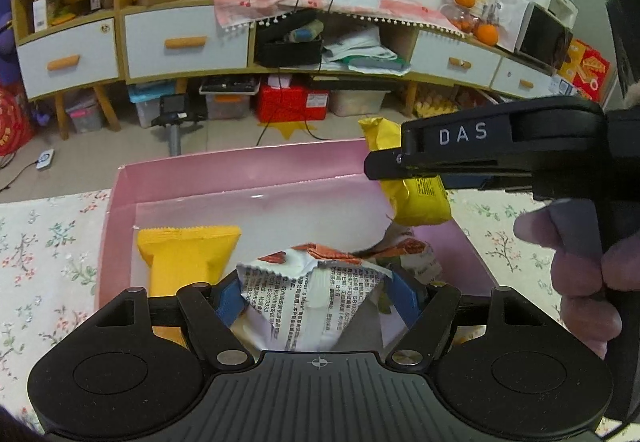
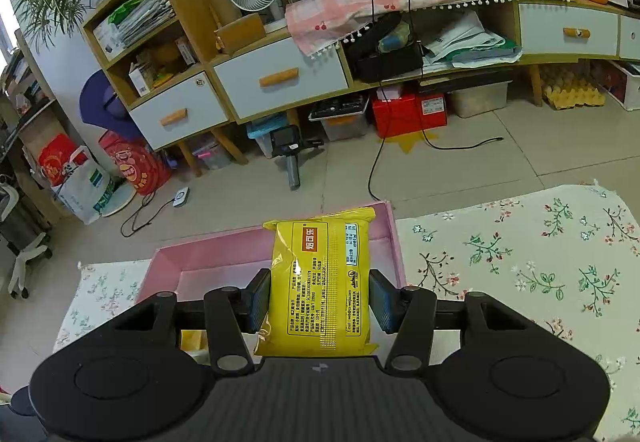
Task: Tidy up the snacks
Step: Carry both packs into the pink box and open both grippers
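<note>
Both packets looked light, soft and crinkly, best gripped across the flat sides. The left gripper [image 1: 318,292], low inside the pink box [image 1: 192,174], clamped a white-and-orange snack packet [image 1: 312,282] beside an orange wafer packet [image 1: 186,254] lying at the box's left. The right gripper [image 2: 320,298], level above the box's far right, clamped a yellow biscuit packet [image 2: 324,282].

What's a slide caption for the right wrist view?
Right gripper holds a yellow snack packet above the pink box on the flowered tablecloth.
</note>
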`<state>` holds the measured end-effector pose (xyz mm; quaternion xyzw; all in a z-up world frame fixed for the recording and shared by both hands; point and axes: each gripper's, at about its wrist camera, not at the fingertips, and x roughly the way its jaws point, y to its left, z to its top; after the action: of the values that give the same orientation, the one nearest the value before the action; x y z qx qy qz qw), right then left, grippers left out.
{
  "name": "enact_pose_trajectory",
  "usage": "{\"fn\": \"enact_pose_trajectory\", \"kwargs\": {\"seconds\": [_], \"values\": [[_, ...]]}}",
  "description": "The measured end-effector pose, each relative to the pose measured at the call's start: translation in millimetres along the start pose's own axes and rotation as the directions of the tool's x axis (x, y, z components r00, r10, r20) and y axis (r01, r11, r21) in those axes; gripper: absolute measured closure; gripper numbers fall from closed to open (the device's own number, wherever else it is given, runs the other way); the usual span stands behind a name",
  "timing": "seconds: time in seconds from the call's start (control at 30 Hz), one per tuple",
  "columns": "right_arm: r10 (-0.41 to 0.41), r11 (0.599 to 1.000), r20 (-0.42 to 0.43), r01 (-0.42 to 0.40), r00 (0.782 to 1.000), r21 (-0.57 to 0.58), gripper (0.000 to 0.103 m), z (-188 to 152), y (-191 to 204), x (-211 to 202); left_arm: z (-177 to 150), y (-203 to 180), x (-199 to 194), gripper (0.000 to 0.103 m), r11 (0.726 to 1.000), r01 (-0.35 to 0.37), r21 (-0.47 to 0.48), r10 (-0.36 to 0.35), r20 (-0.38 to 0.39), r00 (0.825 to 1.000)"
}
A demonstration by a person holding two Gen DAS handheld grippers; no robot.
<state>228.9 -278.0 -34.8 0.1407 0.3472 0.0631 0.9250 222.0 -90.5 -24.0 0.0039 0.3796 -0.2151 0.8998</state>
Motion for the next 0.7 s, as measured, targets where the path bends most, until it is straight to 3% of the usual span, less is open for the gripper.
{"fn": "enact_pose_trajectory", "kwargs": {"seconds": [0.17, 0.33, 0.5, 0.7], "values": [[0.006, 1.000, -0.002, -0.006, 1.000, 0.005, 0.079, -1, -3, 4, 0, 1, 4, 0.025, 1.000, 0.014, 0.003, -0.014, 0.000, 1.000], [0.018, 0.999, 0.014, -0.019, 1.000, 0.027, 0.058, 1, -5, 2, 1, -7, -4, 0.012, 0.999, 0.003, 0.047, -0.004, 0.025, 1.000], [0.009, 1.000, 0.005, -0.009, 1.000, 0.003, 0.052, 0, 1, -6, 1, -12, -16, 0.009, 0.997, 0.009, 0.075, -0.011, 0.021, 1.000], [-0.013, 1.000, -0.013, 0.012, 1.000, -0.013, 0.045, 0, 6, -21, 0, -9, -38, 0.008, 0.999, 0.035, 0.039, -0.036, 0.015, 0.999]]}}
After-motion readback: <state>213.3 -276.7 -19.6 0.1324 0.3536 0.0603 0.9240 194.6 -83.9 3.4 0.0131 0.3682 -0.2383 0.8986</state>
